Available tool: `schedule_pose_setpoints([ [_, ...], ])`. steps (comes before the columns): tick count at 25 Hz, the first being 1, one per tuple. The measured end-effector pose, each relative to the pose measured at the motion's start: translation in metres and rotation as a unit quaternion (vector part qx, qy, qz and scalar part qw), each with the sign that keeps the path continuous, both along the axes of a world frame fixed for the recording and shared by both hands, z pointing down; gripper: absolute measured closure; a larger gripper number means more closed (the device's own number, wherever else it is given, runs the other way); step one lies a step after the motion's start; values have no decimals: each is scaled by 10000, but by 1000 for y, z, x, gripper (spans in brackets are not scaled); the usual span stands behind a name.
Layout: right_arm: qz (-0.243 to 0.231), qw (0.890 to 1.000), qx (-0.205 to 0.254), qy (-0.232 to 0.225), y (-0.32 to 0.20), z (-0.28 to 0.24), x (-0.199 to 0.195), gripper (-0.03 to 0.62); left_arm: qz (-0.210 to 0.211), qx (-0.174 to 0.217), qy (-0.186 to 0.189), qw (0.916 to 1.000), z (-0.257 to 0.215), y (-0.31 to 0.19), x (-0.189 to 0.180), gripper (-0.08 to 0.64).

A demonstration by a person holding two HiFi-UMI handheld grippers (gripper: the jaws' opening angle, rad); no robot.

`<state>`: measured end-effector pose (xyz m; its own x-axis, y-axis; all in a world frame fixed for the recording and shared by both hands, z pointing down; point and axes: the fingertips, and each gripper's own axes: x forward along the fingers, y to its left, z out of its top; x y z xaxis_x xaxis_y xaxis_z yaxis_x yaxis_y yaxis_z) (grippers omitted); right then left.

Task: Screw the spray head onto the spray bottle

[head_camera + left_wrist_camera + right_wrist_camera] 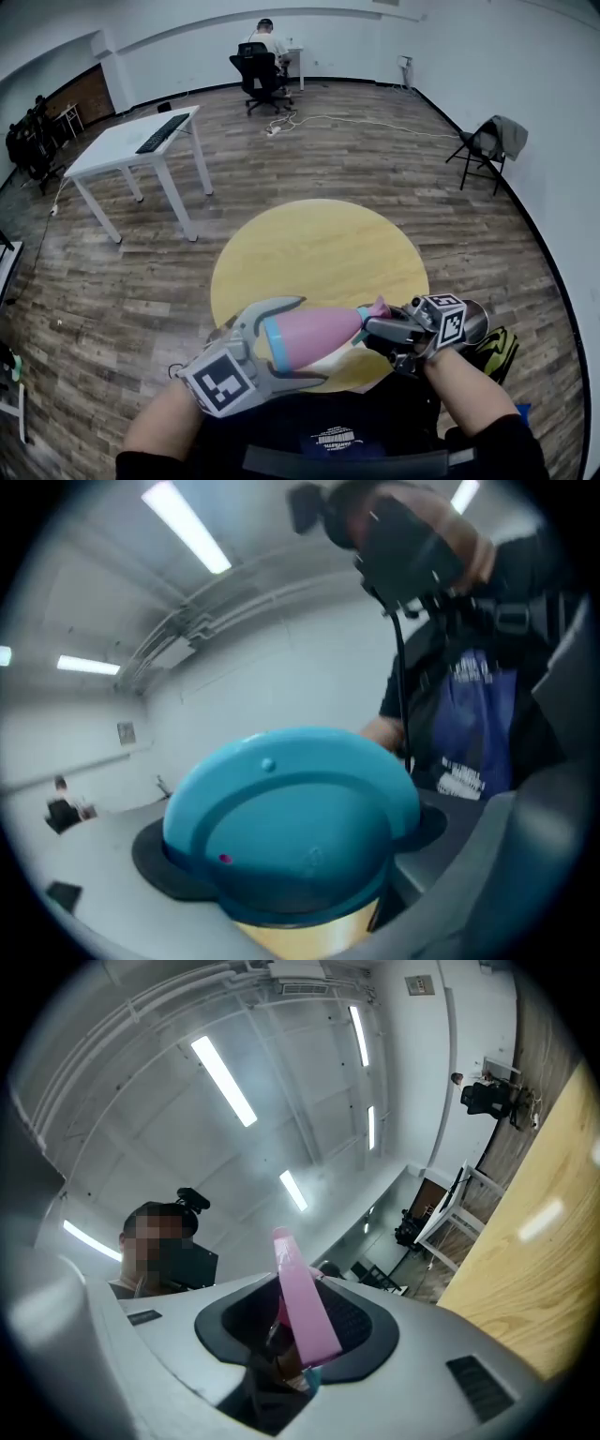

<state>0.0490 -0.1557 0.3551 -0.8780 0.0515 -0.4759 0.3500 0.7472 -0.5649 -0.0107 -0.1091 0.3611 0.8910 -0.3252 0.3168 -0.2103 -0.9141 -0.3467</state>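
Your left tongs (312, 339) are closed tight around the spray bottle (323, 334). You hold the bottle on its side, up in the air, over the near edge of the round yellow counter (319, 248). The bottle is pink with a blue bottom (275, 342). The blue bottom points at your left hand, and the thin end points to your right. In the left gripper view the blue bottom (291, 817) fills the space between the two dark pads, and the pads press on it from both sides.

Your right tongs (375, 330) are closed on the pink spray head (378, 309). The spray head sits right at the thin end of the bottle and touches it. You cannot tell from here how far it is screwed on. In the right gripper view a long pink piece of the spray head (305, 1312) sticks up from between the pads.

Far behind the counter, on the wood floor (375, 169), stands a white desk (122, 145) with a black keyboard (164, 133) on it. A person (265, 42) sits in a chair by the far wall.
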Motion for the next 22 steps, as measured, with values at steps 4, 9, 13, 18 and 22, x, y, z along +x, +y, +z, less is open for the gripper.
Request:
schedule_pose_setpoints([
  [4, -44, 9997, -31, 223, 3, 6, -4, 446, -589, 1762, -1721, 9674, 30, -19, -21, 18],
  [9, -40, 9995, -180, 262, 2, 14, -5, 446, -1066, 3554, -2855, 8836, 32, -39, -34, 25],
  [13, -129, 9993, -321, 162, 2, 13, -6, 446, -1102, 4811, -3066, 8139, 19, -35, -31, 25],
  [18, -76, 9983, -517, 238, 1, 16, -11, 446, -1354, 4634, -2920, 8257, 21, -42, -40, 17],
  [22, 46, 9992, -393, -102, -2, 5, 2, 446, -1403, 1833, -848, 9693, 11, -42, -39, 15],
])
